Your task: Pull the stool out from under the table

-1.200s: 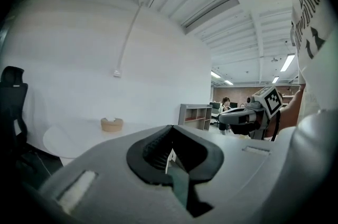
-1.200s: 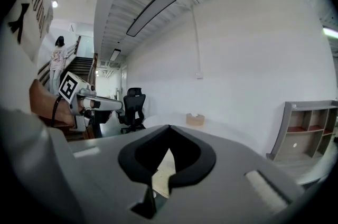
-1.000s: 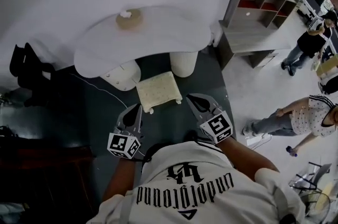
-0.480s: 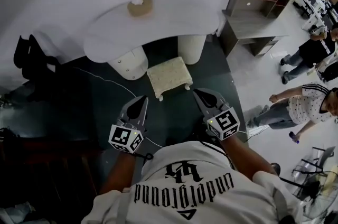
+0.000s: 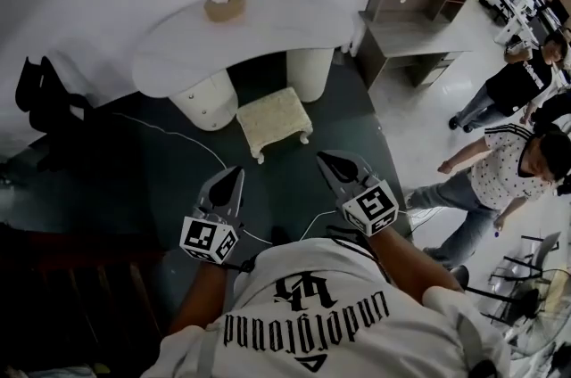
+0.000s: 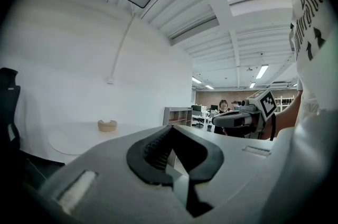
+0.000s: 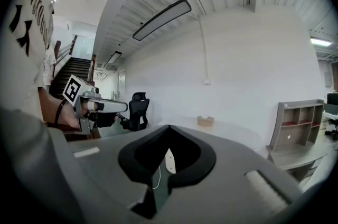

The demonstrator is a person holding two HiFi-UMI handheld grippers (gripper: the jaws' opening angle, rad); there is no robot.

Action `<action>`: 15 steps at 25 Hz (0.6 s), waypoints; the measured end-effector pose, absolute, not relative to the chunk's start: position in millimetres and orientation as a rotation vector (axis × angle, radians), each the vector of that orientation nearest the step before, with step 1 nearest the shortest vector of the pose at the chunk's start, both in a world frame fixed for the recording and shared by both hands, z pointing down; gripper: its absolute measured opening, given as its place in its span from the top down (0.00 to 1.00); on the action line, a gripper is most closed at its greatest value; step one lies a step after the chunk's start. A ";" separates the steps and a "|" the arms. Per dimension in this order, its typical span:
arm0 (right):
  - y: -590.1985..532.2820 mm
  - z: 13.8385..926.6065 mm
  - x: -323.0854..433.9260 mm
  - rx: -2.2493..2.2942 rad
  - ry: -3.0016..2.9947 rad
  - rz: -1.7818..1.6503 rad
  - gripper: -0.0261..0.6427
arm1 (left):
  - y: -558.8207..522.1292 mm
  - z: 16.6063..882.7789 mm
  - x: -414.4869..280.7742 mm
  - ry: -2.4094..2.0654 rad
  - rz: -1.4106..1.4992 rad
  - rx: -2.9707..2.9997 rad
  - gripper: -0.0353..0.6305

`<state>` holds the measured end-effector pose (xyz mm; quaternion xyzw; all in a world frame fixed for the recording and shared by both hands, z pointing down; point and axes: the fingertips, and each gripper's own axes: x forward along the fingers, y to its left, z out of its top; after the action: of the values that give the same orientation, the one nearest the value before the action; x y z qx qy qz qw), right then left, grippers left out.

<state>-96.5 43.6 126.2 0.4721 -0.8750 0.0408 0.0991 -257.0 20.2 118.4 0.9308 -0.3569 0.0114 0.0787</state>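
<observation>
A small cream cushioned stool (image 5: 273, 119) stands on the dark carpet in front of the white curved table (image 5: 241, 33), between its two cylindrical legs and mostly out from under the top. My left gripper (image 5: 232, 179) is shut and empty, held above the carpet near and left of the stool. My right gripper (image 5: 328, 162) is shut and empty too, near and right of the stool. Neither touches the stool. In the left gripper view the table (image 6: 79, 136) shows beyond the jaws; the right gripper view shows the table (image 7: 232, 130) too.
A tan bowl (image 5: 224, 5) sits on the table. A white cable (image 5: 192, 144) runs across the carpet. A grey shelf unit (image 5: 419, 11) stands at the right; a black chair (image 5: 40, 100) at the left. People (image 5: 513, 162) stand to the right.
The head view has shifted, so table and stool sit slightly further from both grippers than a second ago. Both grippers stay shut and level. The people on the right have moved.
</observation>
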 end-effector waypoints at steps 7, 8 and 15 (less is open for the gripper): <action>92.4 130.5 -53.8 1.341 -2.608 0.127 0.96 | 66.1 124.2 -201.5 -1.075 0.031 2.776 0.94; 100.6 130.9 -46.1 1.335 -2.610 0.130 0.96 | 73.0 126.5 -191.6 -1.071 0.035 2.774 0.94; 156.8 136.1 8.6 1.288 -2.616 0.127 0.96 | 123.7 134.6 -127.5 -1.054 0.041 2.768 0.94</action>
<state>8.6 156.8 136.1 0.4387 -0.8907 0.0432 0.1112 -127.5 123.7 134.6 0.9307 -0.3544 0.0139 0.0897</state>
